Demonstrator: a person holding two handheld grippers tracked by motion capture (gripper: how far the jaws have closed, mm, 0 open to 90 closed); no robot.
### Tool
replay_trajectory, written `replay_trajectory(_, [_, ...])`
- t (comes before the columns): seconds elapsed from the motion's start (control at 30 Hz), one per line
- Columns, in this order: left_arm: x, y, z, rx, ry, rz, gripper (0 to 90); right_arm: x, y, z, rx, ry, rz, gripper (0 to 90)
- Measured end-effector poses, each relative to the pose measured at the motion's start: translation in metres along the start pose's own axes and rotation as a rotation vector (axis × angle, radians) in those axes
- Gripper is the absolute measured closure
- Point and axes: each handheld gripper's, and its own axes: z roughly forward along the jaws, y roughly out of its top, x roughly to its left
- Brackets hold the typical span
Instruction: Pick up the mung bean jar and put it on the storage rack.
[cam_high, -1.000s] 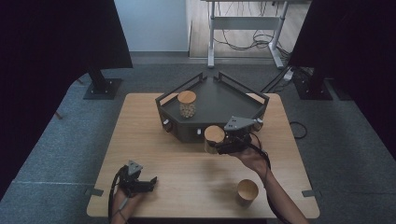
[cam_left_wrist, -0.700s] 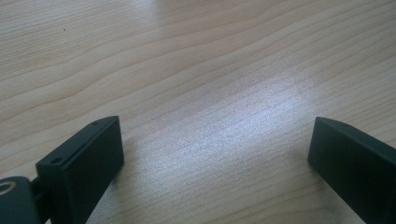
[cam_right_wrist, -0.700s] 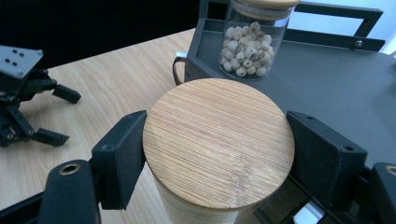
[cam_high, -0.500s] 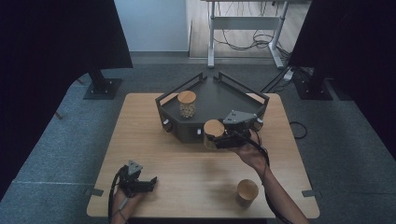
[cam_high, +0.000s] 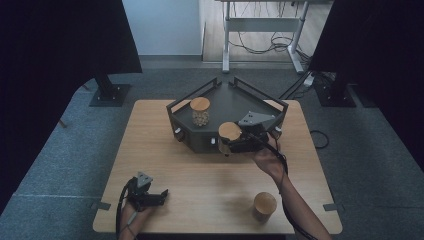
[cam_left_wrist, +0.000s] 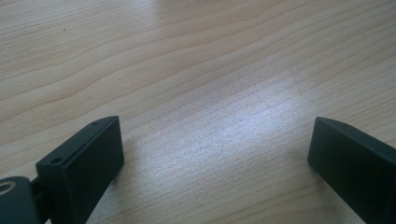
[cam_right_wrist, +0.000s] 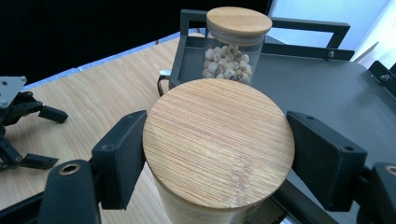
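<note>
Jar with a bamboo lid (cam_right_wrist: 218, 151), one item: we find it clamped at the lid's edge between the fingers of the right gripper (cam_high: 239, 141), one finger on either side. In the high view we place this jar (cam_high: 229, 136) at the near front edge of the dark tray (cam_high: 235, 102), off the wooden surface (cam_high: 200, 175).

Second jar (cam_right_wrist: 233, 44), one item: we note a clear glass body, pale round pieces inside, a bamboo lid on top. It stands upright inside the tray, toward its left part in the high view (cam_high: 200, 111).

Third jar (cam_high: 264, 206), one item: we see it upright on the surface near the front right edge, well apart from the tray.

Tray, one item: dark, angular, with raised rail handles, resting across the far middle of the surface.

Left gripper (cam_high: 150, 196), one item: we record it at the near left of the surface, held in a hand, its fingers (cam_left_wrist: 84, 161) released and spread wide, bare wood grain between them.
</note>
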Motion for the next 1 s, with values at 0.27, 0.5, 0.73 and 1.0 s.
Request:
replay_trajectory(0.27, [0.000, 0.000, 0.000, 0.001, 0.000, 0.000, 3.2, -0.002, 0.010, 0.001, -0.001, -0.015, 0.012, 23.5])
replay_trajectory(0.5, [0.000, 0.000, 0.000, -0.001, 0.000, 0.000, 3.2, -0.007, 0.018, 0.004, 0.000, -0.039, 0.033, 23.5])
replay_trajectory(0.73, [0.000, 0.000, 0.000, -0.001, 0.000, 0.000, 3.2, -0.013, 0.023, 0.007, -0.005, -0.069, 0.041, 23.5])
replay_trajectory(1.0, [0.000, 0.000, 0.000, -0.001, 0.000, -0.001, 3.2, -0.019, 0.029, 0.014, -0.001, -0.114, 0.049, 23.5])
